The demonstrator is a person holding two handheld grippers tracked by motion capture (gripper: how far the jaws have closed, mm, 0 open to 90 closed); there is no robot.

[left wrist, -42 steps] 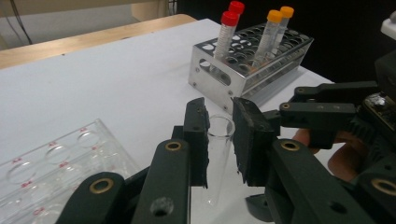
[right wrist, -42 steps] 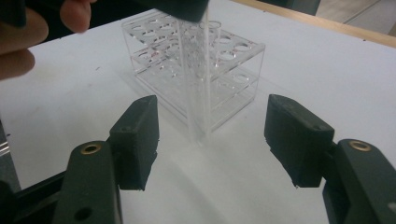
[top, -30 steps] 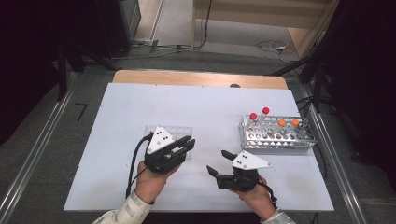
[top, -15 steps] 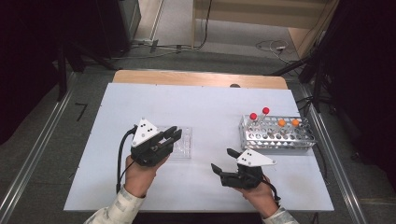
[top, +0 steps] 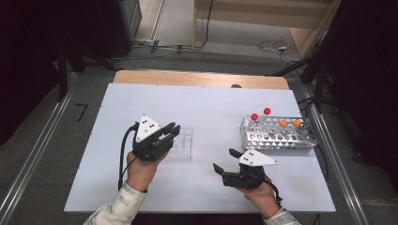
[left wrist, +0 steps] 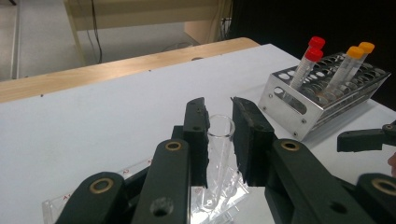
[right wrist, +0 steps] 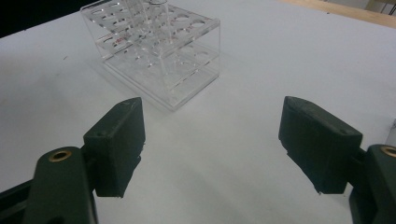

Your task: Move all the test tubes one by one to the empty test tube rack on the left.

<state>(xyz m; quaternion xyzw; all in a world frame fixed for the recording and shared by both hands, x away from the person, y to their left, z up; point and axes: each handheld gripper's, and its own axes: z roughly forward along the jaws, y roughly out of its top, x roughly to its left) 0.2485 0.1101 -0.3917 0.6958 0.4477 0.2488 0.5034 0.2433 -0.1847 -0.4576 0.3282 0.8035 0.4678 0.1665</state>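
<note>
High view looks down—2 gripper views close, sharing clear rack (right wrist: 154, 46).

Bare table (right wrist: 261, 74) lies open ahead of the right gripper (right wrist: 212, 140), between its wide-spread jaws. The clear rack (right wrist: 154, 51) stands beyond its left jaw. The metal rack (left wrist: 322, 88) stands well right of the left gripper (left wrist: 219, 140).

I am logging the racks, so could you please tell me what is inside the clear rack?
One open glass tube stands in the clear rack, between the left claw's jaws. The other holes that show look empty; the claw hides part of the rack.
</note>
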